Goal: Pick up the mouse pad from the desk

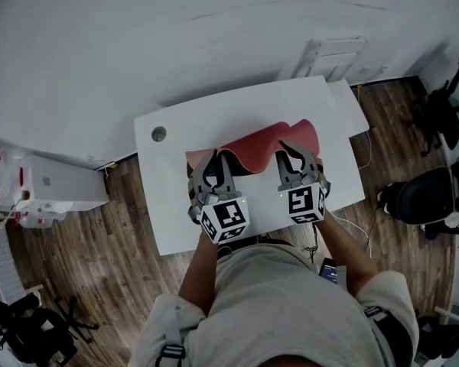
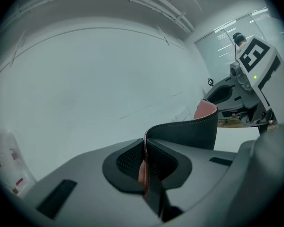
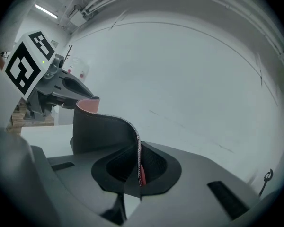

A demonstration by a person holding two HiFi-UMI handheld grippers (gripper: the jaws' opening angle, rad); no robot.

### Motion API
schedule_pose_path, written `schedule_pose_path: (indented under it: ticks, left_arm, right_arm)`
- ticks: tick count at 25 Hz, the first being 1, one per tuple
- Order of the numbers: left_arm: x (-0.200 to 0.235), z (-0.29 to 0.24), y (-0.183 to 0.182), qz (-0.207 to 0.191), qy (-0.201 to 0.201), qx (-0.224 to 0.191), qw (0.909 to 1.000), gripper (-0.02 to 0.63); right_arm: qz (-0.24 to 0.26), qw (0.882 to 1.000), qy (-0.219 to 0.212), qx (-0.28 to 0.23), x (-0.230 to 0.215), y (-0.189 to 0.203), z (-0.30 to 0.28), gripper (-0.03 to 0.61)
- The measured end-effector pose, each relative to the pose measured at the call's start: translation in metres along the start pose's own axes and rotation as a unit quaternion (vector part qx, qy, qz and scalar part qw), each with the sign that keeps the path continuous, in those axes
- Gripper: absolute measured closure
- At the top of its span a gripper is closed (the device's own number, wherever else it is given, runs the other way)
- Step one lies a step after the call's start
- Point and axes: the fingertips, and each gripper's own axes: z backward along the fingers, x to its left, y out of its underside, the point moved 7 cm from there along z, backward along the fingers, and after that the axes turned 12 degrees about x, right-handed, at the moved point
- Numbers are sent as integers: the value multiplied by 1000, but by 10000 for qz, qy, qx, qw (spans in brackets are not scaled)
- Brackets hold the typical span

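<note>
The mouse pad is red on top and dark underneath, with a stitched edge. It hangs curled above the white desk, held by both grippers along its near edge. My left gripper is shut on the pad's left part; its edge runs straight between the jaws. My right gripper is shut on the right part, with the pad's edge pinched there. The pad bows between the two grippers. In the right gripper view the pad curves toward the left gripper.
A small round grommet sits in the desk's far left corner. White drawer units stand to the left, office chairs to the right. A cable trails off the desk's right side over the wooden floor.
</note>
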Motion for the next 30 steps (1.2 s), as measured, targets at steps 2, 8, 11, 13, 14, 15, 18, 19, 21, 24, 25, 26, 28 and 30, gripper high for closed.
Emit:
schedule_pose_path:
  ticks: [2,8,11,13,14,15,18,19,21,24,25,26,28,30]
  left_arm:
    - [6,-1,-4,46,69,-78,9999,586]
    - [17,-2,-17,211,285,-321,9989,586]
    - [22,0,-25,319,260,-399,9984,586]
    - [24,3,-29,380,225,-437,9981,586]
    - [25,4,-32,416,202,-462,9979,586]
    - [28,5,-35,455,179,-491,9976,586]
    - [32,9,-45,493,110,-592,9970,586]
    - [35,10,-50,474,75,-625,9969,586]
    - [44,13,-63,435,10,-726,9964,586]
    - [54,19,-75,533,-41,-851,9949,586]
    - [55,20,-77,595,-37,-889,9943,586]
    - [55,22,-79,659,-19,-930,9935,586]
    - [55,25,-85,787,40,-1020,9917,586]
    - [54,28,-91,910,108,-1115,9895,586]
  right_arm:
    - [-65,10000,45,-24,-2,-5,-1,528]
    - [-329,9991,89,-256,-7,-21,-3,528]
    - [-437,9982,75,-393,-12,-28,-2,528]
    - [-463,9978,50,-468,-16,-31,0,527]
    - [-469,9976,37,-501,-18,-34,0,528]
    - [-472,9975,18,-528,-20,-36,0,528]
    - [-443,9970,-37,-631,-26,-42,1,528]
    - [-433,9968,-46,-673,-28,-43,1,528]
    - [-416,9962,-58,-757,-32,-48,3,528]
    - [-405,9949,-79,-918,-35,-56,7,528]
    - [-418,9943,-95,-978,-36,-59,8,527]
    - [-438,9936,-113,-1037,-37,-62,9,527]
    - [-494,9920,-152,-1151,-40,-67,13,528]
    - [-573,9901,-192,-1268,-45,-71,19,528]
